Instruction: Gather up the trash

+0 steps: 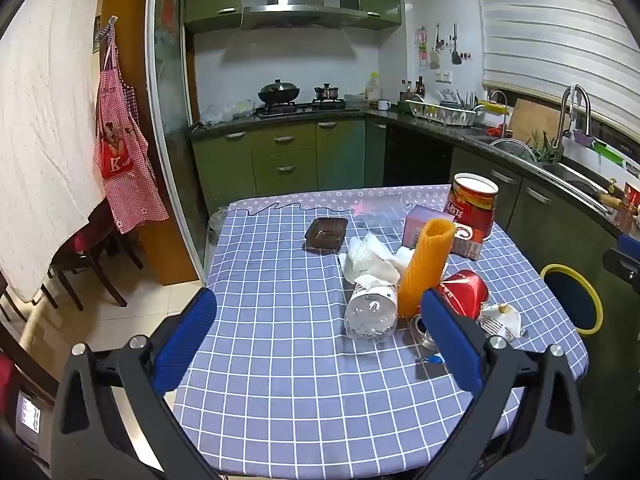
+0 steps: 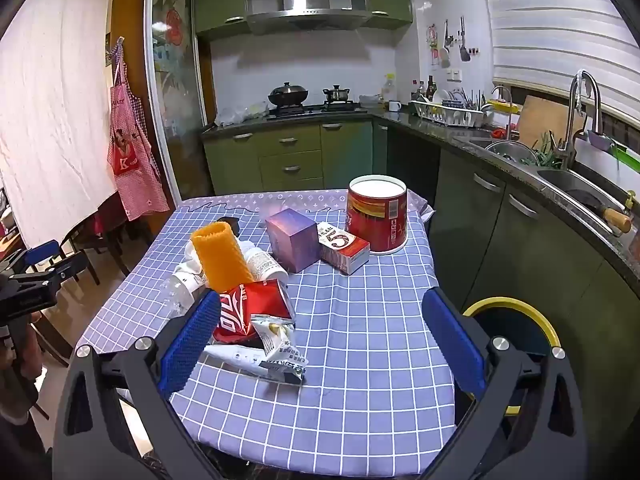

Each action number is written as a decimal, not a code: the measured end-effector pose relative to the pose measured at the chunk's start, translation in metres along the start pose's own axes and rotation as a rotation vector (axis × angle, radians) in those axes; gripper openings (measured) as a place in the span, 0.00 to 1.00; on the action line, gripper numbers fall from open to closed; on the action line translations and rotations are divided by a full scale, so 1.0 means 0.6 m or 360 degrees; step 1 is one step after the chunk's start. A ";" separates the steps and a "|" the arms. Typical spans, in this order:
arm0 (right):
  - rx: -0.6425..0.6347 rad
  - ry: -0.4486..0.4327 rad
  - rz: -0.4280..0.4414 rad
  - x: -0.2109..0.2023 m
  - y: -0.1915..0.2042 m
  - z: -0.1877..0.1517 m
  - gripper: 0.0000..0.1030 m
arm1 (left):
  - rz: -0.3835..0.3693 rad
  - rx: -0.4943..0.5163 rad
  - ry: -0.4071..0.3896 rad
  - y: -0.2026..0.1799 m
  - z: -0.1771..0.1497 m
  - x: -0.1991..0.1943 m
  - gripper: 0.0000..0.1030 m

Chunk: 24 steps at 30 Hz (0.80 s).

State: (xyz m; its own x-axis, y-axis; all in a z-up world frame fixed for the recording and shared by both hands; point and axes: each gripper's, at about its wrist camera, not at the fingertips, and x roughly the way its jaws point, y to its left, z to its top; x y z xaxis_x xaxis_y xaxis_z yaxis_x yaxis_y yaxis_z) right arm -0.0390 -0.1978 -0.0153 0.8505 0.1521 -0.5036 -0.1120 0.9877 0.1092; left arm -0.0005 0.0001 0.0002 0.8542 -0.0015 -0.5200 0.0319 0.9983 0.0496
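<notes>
step: pick first trash | left gripper (image 1: 320,336) released, empty | right gripper (image 2: 320,336) released, empty | crushed red can (image 2: 252,308) on table (image 2: 360,400) beside bin (image 2: 516,308) | tip: straddle can squarely, avoid wrapper (image 2: 280,344)

Both wrist views look down-forward over table (image 1: 280,360) toward kitchen stove (image 1: 300,108); left view sits further left, right view nearer bin (image 2: 516,320); both share orange tube (image 1: 424,264), red tub (image 2: 378,212).

Glossy checked tablecloth (image 1: 280,320), clear plastic bottle (image 1: 370,316), crumpled paper tissue (image 1: 370,260), ribbed orange tube (image 1: 424,268).
</notes>
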 end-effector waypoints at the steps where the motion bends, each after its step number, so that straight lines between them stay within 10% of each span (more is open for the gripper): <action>1: 0.0000 -0.0001 0.0000 0.000 0.000 0.000 0.96 | -0.0002 -0.0003 0.0003 0.000 0.000 0.000 0.94; 24: 0.0001 0.0012 0.0001 0.007 0.016 -0.002 0.96 | -0.0010 0.0006 0.0023 -0.006 -0.003 0.009 0.94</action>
State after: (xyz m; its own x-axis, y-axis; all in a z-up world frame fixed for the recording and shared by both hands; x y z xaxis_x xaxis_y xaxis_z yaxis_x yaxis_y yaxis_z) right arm -0.0373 -0.1875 -0.0172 0.8464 0.1531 -0.5100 -0.1122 0.9876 0.1102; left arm 0.0032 -0.0032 -0.0041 0.8463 -0.0068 -0.5326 0.0390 0.9980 0.0492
